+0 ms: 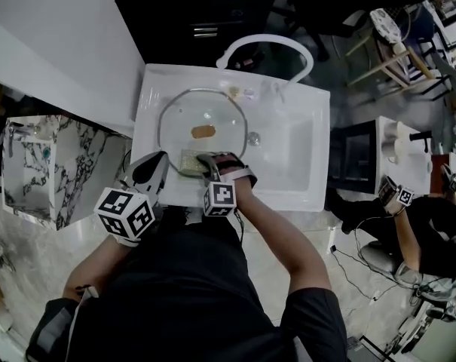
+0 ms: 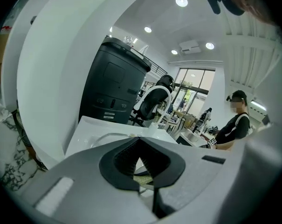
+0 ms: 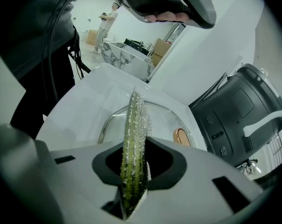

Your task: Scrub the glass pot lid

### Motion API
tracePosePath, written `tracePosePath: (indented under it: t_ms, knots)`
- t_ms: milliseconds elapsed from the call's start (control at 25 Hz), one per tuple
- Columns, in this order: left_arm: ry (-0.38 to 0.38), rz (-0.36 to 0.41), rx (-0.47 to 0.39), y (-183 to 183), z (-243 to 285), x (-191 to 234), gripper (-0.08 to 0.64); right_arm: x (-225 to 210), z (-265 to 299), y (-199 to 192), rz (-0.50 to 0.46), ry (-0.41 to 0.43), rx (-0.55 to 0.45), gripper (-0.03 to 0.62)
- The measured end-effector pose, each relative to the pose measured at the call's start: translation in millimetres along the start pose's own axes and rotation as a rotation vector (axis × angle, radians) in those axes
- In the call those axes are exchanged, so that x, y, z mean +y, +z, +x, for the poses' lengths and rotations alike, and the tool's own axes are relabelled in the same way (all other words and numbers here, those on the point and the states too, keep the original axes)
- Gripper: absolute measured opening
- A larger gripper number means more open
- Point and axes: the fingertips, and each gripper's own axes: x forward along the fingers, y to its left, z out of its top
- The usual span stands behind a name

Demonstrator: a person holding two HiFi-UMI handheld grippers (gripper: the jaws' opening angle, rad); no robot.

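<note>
Right gripper (image 1: 210, 164) outstretched, pinching sponge (image 3: 135, 134) (edge-on)

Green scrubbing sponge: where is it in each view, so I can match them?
Head view: green scrubbing sponge at the round glass pot lid's near rim.
Left gripper view: a sliver seen past the left claw.
Right gripper view: edge-on in the right claw.
Shared landmark: the lid.

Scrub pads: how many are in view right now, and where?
1. The green scrub pad is clamped upright in the right tongs, at the near edge of the glass lid in the sink. The tongs could hide another.
</note>
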Motion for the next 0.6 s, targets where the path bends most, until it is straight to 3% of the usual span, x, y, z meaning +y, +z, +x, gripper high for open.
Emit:
tracePosePath:
  t_ms: [600]
  knots:
    - [-0.076, 0.047, 0.026, 1, 14, -26, 0.000, 58, -8, 7, 0.022, 0.108, -0.010, 0.066]
